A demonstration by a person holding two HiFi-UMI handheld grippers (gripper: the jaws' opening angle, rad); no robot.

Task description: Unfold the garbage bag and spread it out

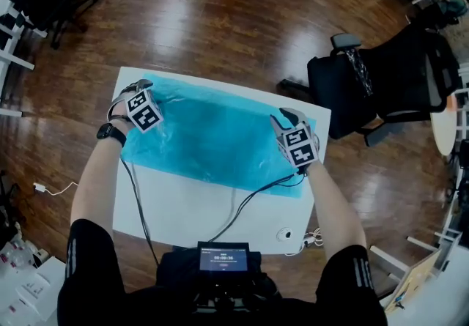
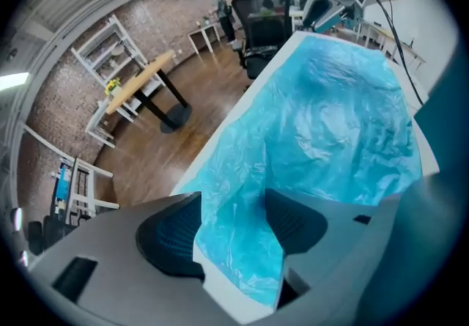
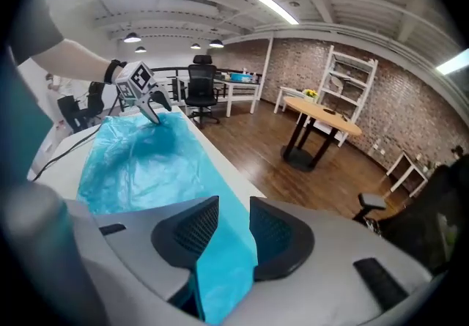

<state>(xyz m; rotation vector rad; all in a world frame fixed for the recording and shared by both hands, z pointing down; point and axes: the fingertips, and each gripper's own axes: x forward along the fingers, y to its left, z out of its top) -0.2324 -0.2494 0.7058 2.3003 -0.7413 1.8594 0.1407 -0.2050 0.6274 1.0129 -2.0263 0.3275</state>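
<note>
**Holding the garbage bag at both ends: findings by view**

Head view. The blue garbage bag (image 1: 212,134) lies opened out flat across the far half of the white worktop (image 1: 190,207), stretched between the two grippers. The left gripper (image 1: 139,86) points down at the bag's end on its own side. The right gripper (image 1: 282,116) points down at the opposite end. Black cables (image 1: 249,196) run from both grippers back towards the person over the bare near part of the worktop. A black office chair (image 1: 381,75) stands on the wooden floor beyond the right gripper, clear of the worktop.

Left gripper view. The left gripper (image 2: 231,226) has its jaws spread. A crumpled corner of the bag lies loosely in the gap between them, and the pads (image 2: 168,236) do not press on it. Ahead of the jaws the bag runs the length of the worktop to the right gripper (image 2: 330,6), seen at the far end. A strip of bare worktop edge shows beside the film.

Right gripper view. The right gripper (image 3: 233,233) is pinching the bag: the pads (image 3: 187,233) stand close together with a smooth fold of blue film clamped between them. From there the film leads away to the left gripper (image 3: 143,94) at the far end. A wooden-topped table (image 3: 322,116) stands on the floor off to the side.
</note>
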